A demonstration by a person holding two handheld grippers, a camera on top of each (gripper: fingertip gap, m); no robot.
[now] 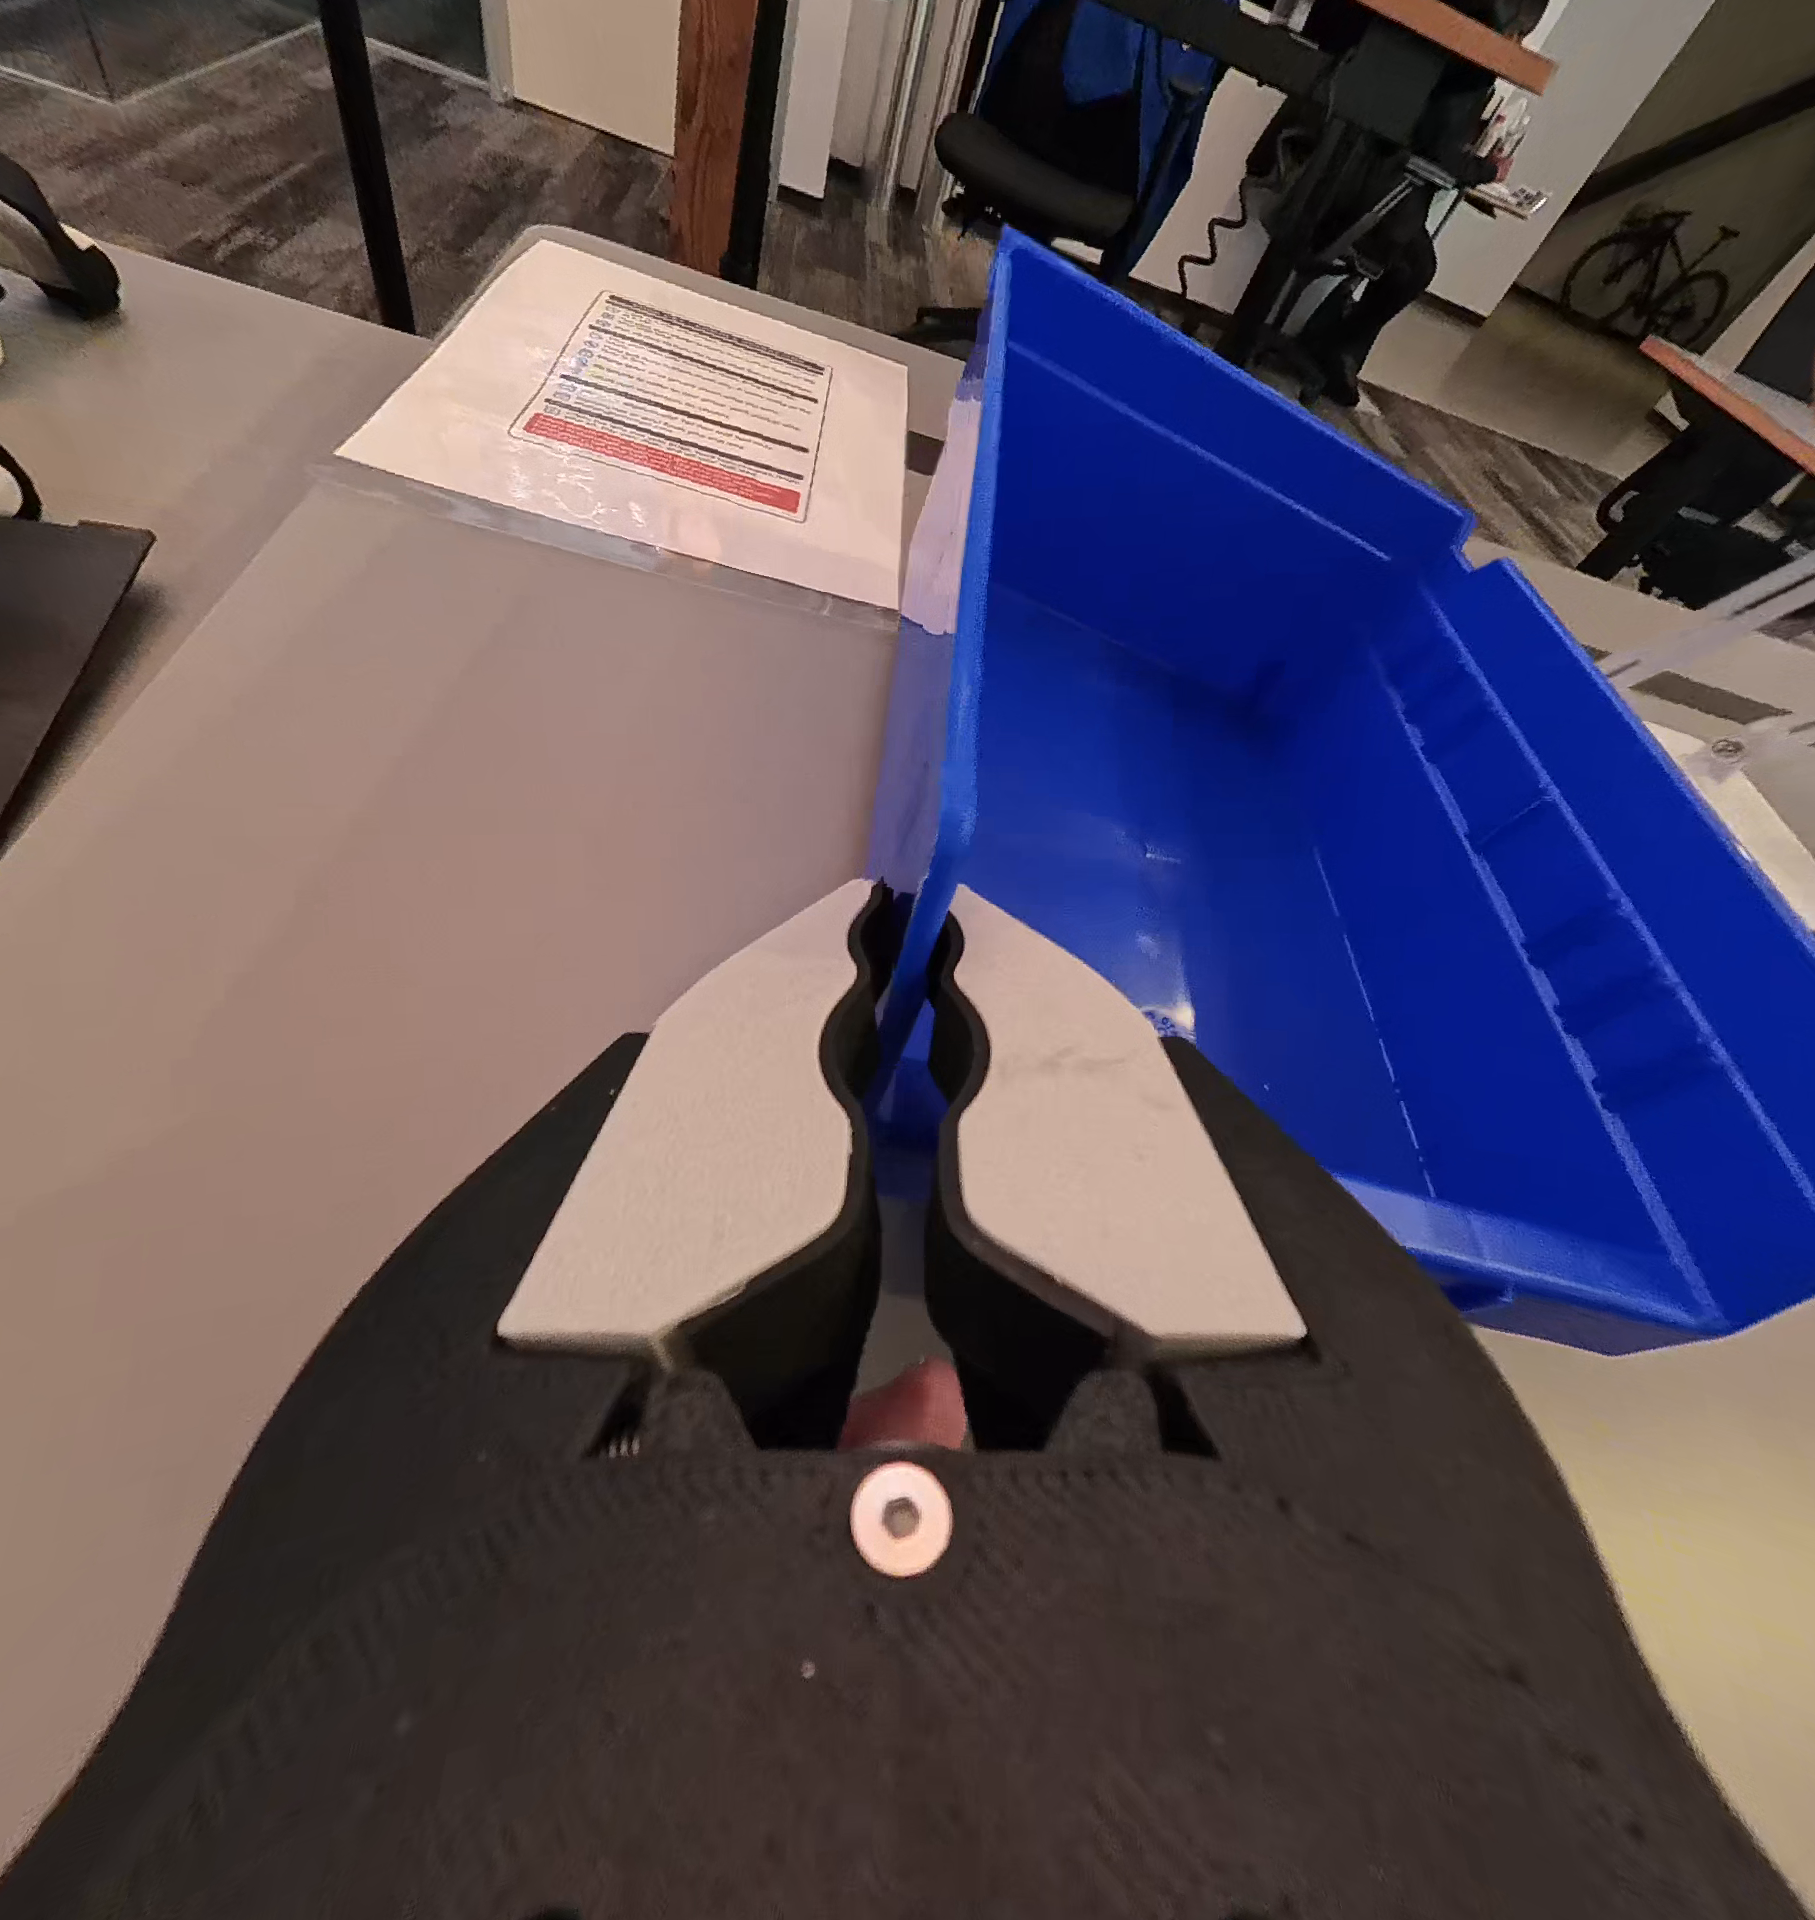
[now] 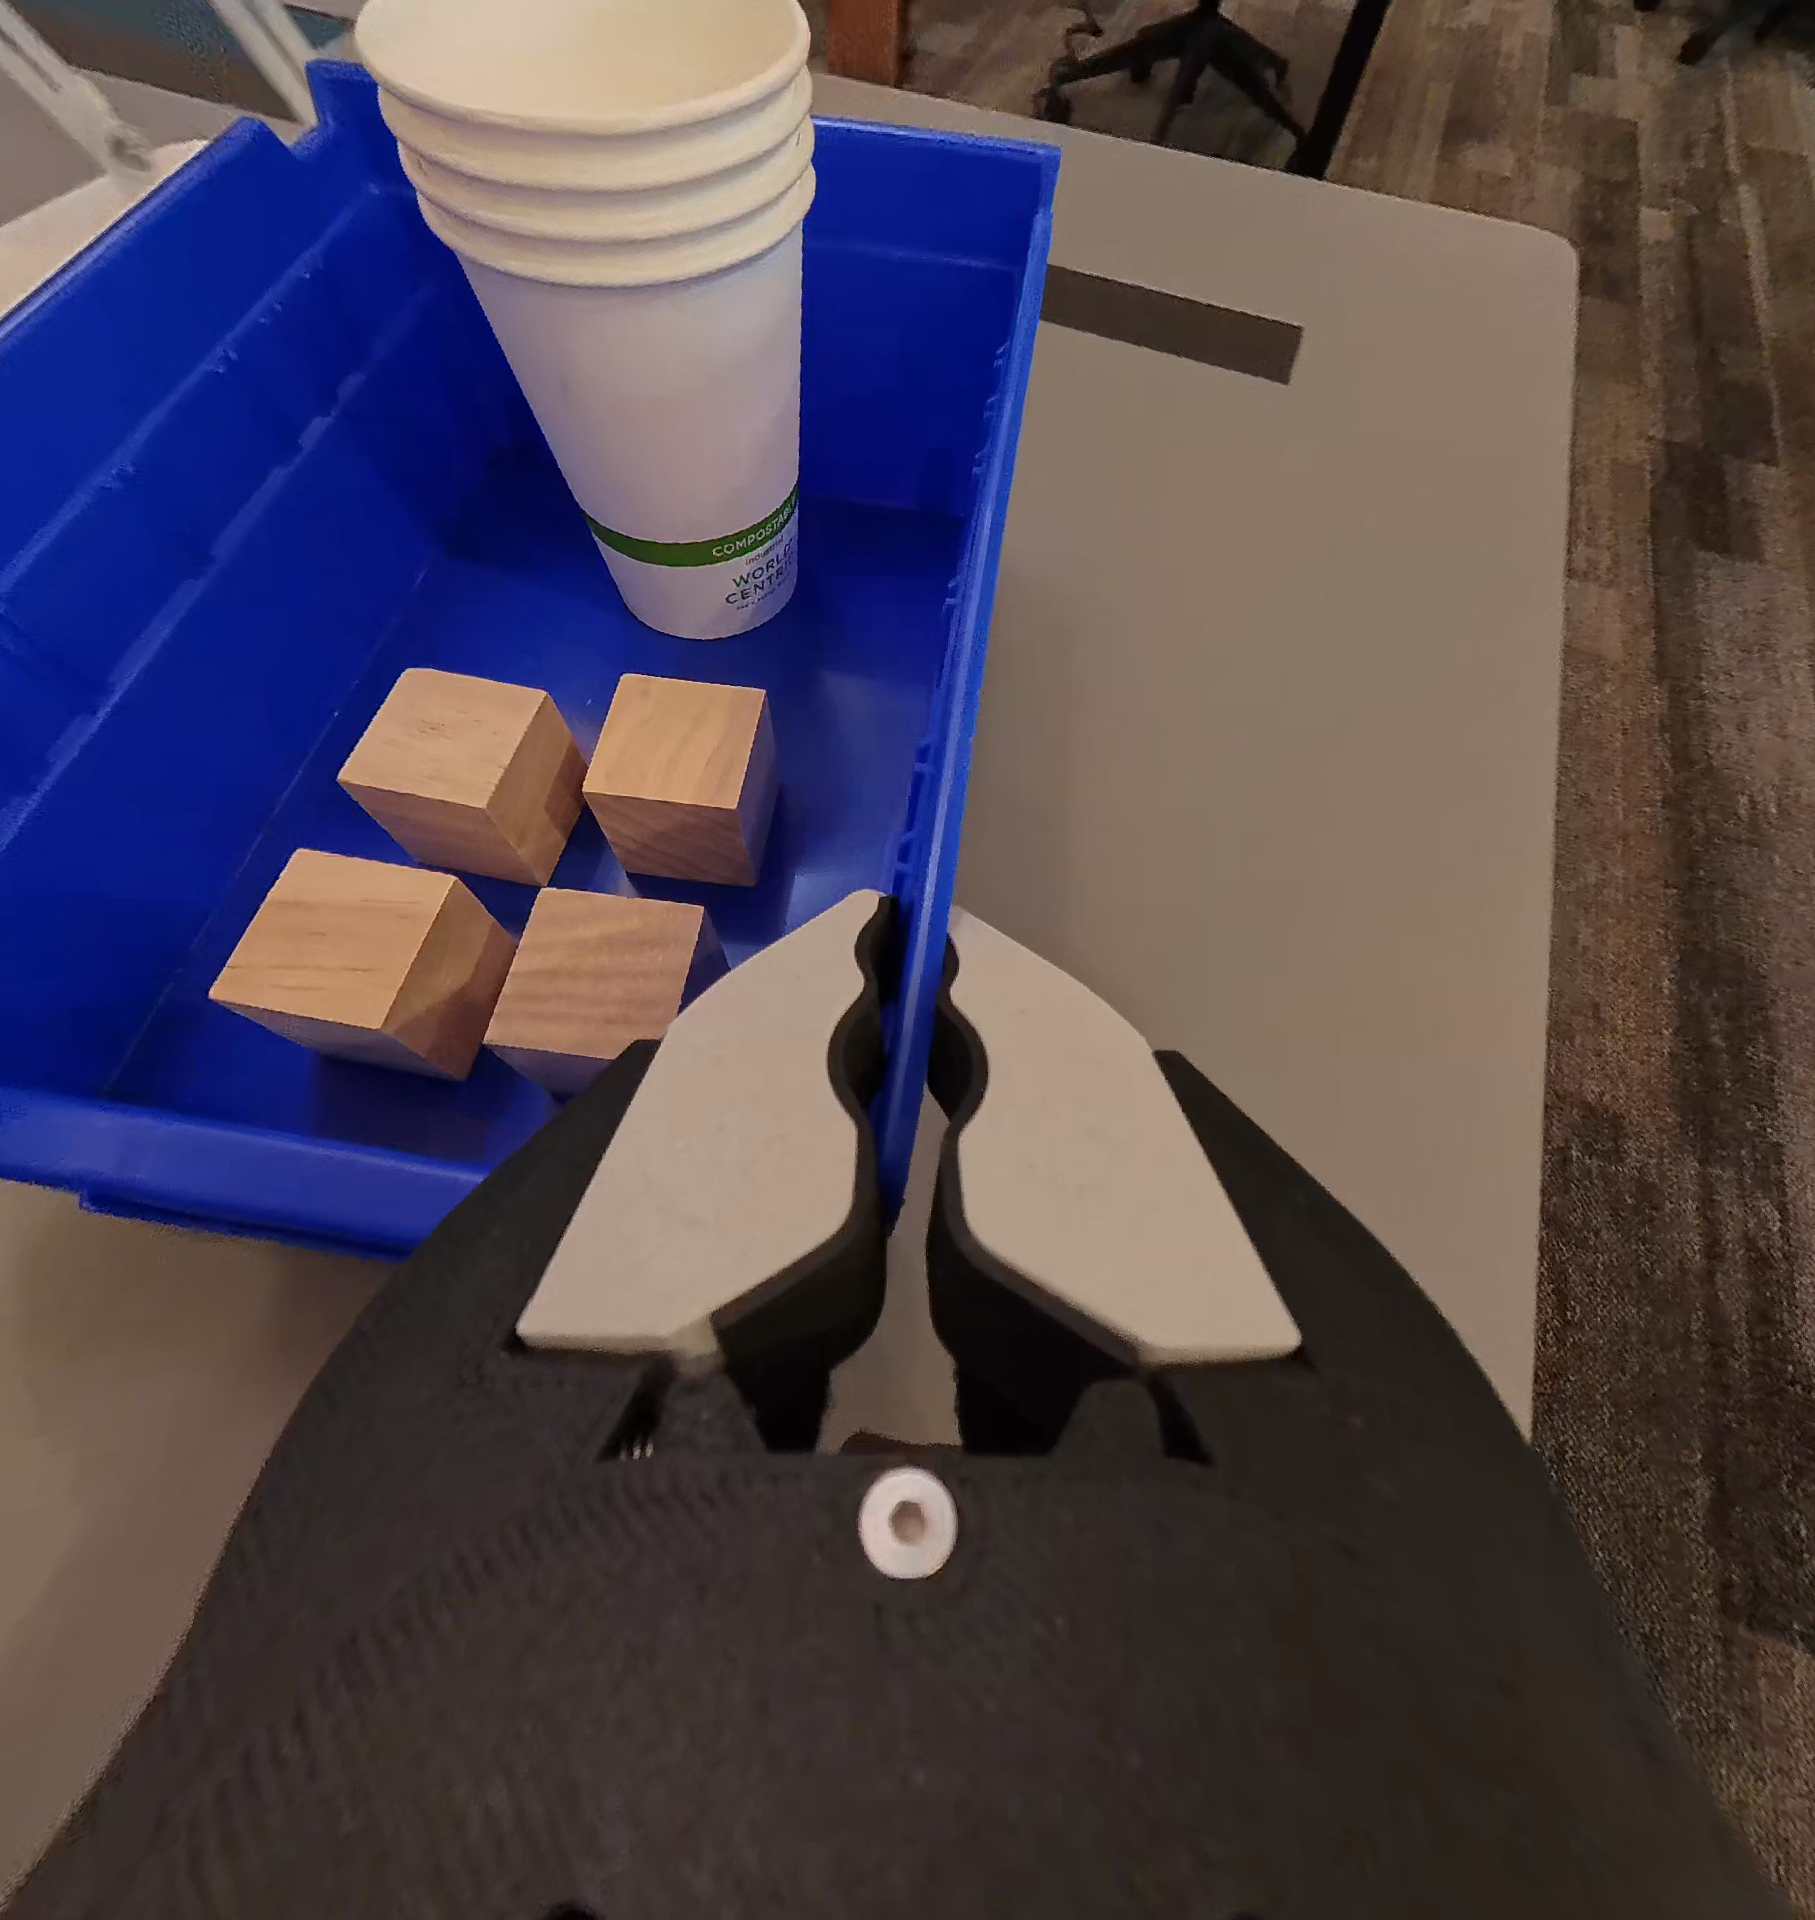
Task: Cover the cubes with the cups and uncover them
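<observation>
left gripper [image 1: 911,935] jaws clamped on blue bin [image 1: 1246,831] left wall; cubes and cups hidden in this view. right gripper [image 2: 913,940] jaws clamped on right wall. four wooden cubes [image 2: 513,862] left of jaws, stacked paper cups [image 2: 633,312] beyond, printed green band. laminated sheet [image 1: 664,436] on tabletop [image 1: 415,779] ahead-left.

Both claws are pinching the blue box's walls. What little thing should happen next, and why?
Probably set the blue bin flat and let go: the left gripper and right gripper each clamp a wall, while the stacked cups and four wooden cubes inside are untouched.
</observation>
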